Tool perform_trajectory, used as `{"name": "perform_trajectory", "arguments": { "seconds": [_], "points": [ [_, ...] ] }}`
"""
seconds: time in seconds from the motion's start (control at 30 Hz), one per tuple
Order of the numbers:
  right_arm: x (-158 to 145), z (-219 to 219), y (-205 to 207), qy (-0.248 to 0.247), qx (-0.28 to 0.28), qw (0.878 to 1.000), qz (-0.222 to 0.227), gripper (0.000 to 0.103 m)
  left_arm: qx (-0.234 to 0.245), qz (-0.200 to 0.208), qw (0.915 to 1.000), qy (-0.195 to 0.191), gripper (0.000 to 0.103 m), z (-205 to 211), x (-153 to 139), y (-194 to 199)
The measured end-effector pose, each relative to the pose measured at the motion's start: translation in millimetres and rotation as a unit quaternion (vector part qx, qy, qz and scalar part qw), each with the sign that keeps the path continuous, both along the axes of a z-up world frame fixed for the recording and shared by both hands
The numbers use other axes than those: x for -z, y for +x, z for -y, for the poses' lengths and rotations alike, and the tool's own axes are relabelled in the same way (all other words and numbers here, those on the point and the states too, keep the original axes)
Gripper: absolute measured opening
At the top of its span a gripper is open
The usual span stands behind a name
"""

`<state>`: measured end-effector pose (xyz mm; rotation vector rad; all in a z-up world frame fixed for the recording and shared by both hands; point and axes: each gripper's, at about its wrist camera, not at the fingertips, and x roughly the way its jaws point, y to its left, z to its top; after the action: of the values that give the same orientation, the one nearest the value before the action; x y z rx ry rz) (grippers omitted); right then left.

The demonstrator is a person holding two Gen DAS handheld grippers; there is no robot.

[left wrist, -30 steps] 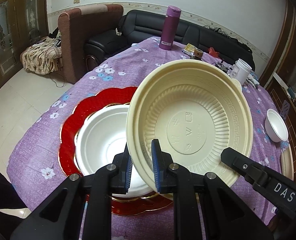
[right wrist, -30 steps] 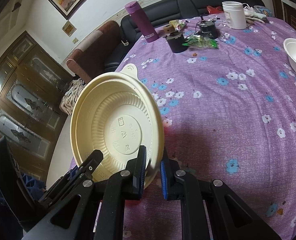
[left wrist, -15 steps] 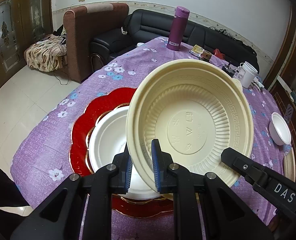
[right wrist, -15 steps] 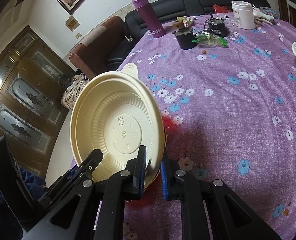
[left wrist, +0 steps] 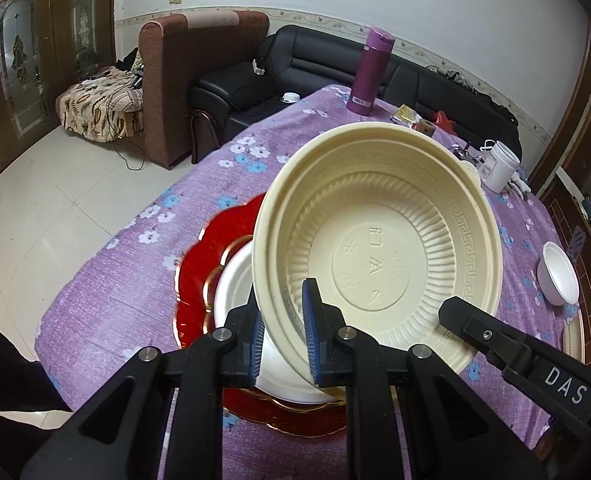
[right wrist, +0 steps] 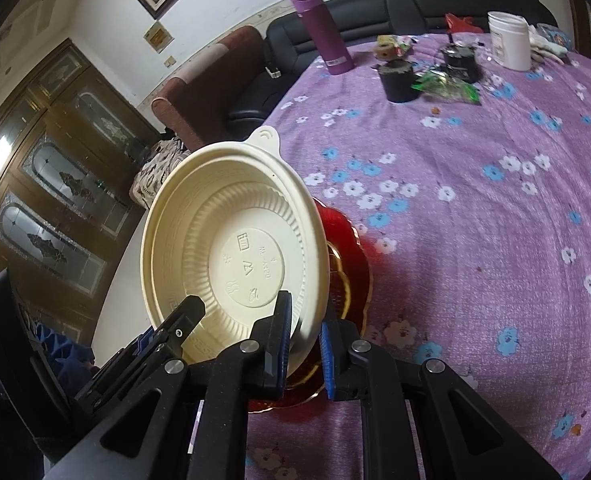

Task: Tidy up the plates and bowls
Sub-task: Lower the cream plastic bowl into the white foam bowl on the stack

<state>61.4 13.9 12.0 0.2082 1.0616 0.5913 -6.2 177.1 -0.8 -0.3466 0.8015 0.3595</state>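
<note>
cream bowl (left wrist: 379, 248) | red plate (left wrist: 211, 256) | purple floral tablecloth (right wrist: 475, 220) | magenta flask (left wrist: 369, 72)

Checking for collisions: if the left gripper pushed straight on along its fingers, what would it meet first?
The left gripper is clamped on the cream bowl's rim. Just beyond its fingertips lies the white bowl on the red plate, probably first contact, though depth is unclear.

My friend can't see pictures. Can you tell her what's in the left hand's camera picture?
The left gripper pinches the rim of a cream plastic bowl, held tilted above a purple flowered tablecloth, with the right gripper at the rim's other side. Underneath sits a white bowl on a red scalloped plate. A purple flask stands farther back.
</note>
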Motion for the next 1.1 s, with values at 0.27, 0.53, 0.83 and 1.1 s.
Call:
{"name": "perform_trajectory", "arguments": {
  "seconds": [0.27, 0.53, 0.83, 1.1],
  "points": [
    [5, -13, -2, 0.003, -0.020, 1.000, -0.014, 0.012, -0.011, -0.008, 0.9999, 0.002, 0.016, -10, 4, -6],
    [13, -23, -4, -0.001, -0.033, 0.999, -0.026, 0.013, -0.020, -0.016, 0.9997, 0.006, 0.016, -15, 9, -10],
    [20, -28, -5, -0.010, -0.038, 0.999, -0.032, 0.013, -0.022, -0.023, 0.9995, 0.002, 0.016, -19, 15, -13],
    [22, -31, -5, -0.015, -0.039, 0.998, -0.036, 0.013, -0.021, -0.027, 0.9994, 0.000, 0.016, -21, 16, -15]
  ]
}}
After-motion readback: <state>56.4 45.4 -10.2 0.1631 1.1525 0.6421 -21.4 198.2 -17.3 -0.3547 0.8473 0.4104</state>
